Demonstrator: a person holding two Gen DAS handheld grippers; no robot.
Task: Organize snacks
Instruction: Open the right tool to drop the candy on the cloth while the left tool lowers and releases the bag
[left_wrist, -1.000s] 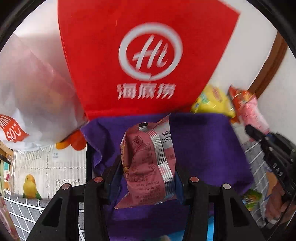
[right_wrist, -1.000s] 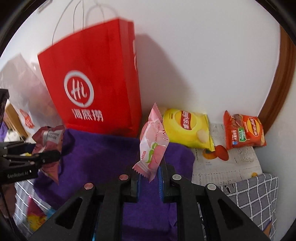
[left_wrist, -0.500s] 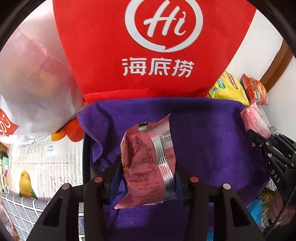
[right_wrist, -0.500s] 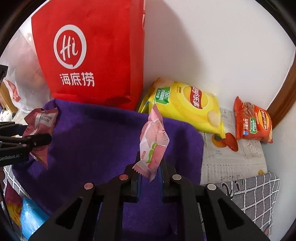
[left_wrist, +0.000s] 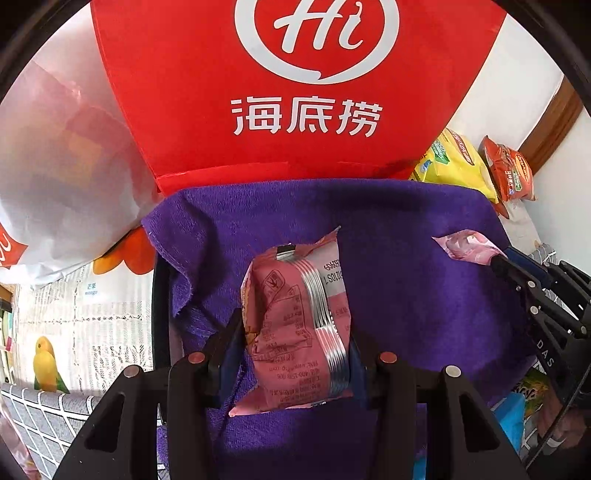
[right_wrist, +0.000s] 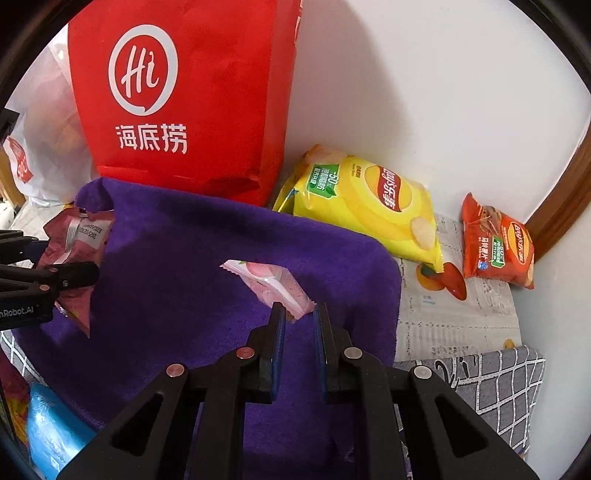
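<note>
Clamping a dark pink snack packet (left_wrist: 295, 328) between its fingers, the left gripper (left_wrist: 295, 354) holds it upright at the centre of its frame, over the purple towel (left_wrist: 406, 258). In the right wrist view the right gripper (right_wrist: 298, 314) has its jaws parted, and a light pink packet (right_wrist: 271, 282) lies on the towel with its near end between the fingertips; whether they touch it cannot be told. A red bag (right_wrist: 192, 99) stands upper left, with yellow chips (right_wrist: 362, 206) and orange chips (right_wrist: 496, 245) to the right.
</note>
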